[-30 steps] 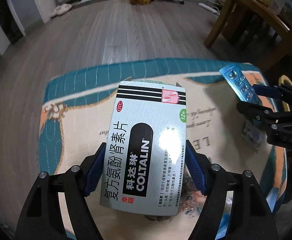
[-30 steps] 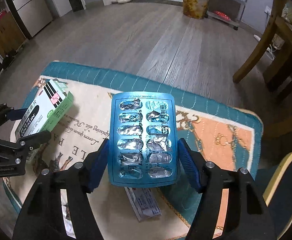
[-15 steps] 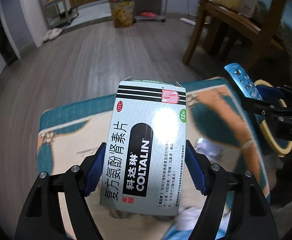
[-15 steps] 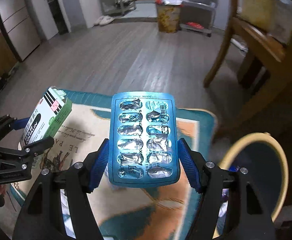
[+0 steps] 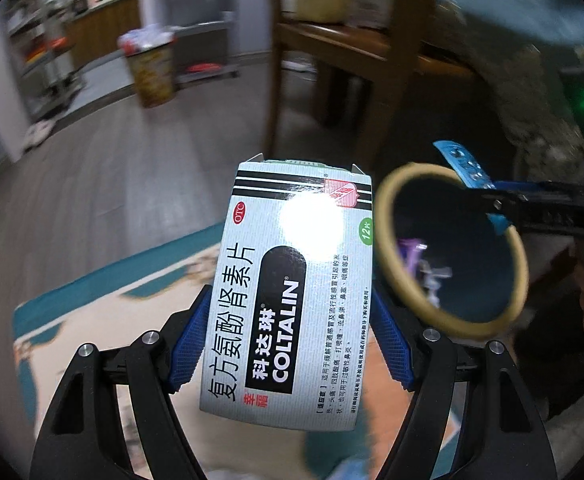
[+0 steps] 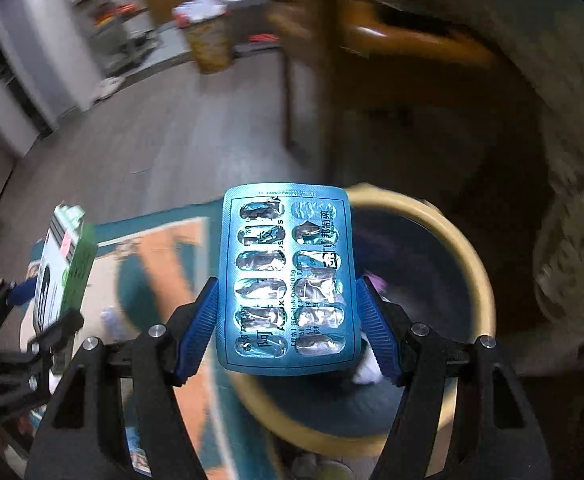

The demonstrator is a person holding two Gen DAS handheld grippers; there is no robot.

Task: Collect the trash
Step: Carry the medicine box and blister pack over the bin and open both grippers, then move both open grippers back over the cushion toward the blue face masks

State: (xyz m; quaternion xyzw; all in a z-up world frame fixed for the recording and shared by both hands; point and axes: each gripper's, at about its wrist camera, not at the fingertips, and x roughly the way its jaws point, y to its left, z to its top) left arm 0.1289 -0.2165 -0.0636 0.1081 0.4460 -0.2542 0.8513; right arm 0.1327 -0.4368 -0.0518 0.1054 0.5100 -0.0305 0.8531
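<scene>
With the left gripper (image 5: 288, 344) clamping the medicine box (image 5: 292, 292) and the right gripper (image 6: 288, 332) pinching the blister pack (image 6: 288, 280) above the bin (image 6: 468, 256), an early release risks missing its rim.

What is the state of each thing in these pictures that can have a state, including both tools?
left tool: shut on the medicine box.
right tool: shut on the blister pack.
medicine box: held upright off the floor, top flaps open.
blister pack: held over the bin, its pockets look burst and empty.
bin: open-topped, some trash already inside.
far trash can: standing upright, looks full.
</scene>
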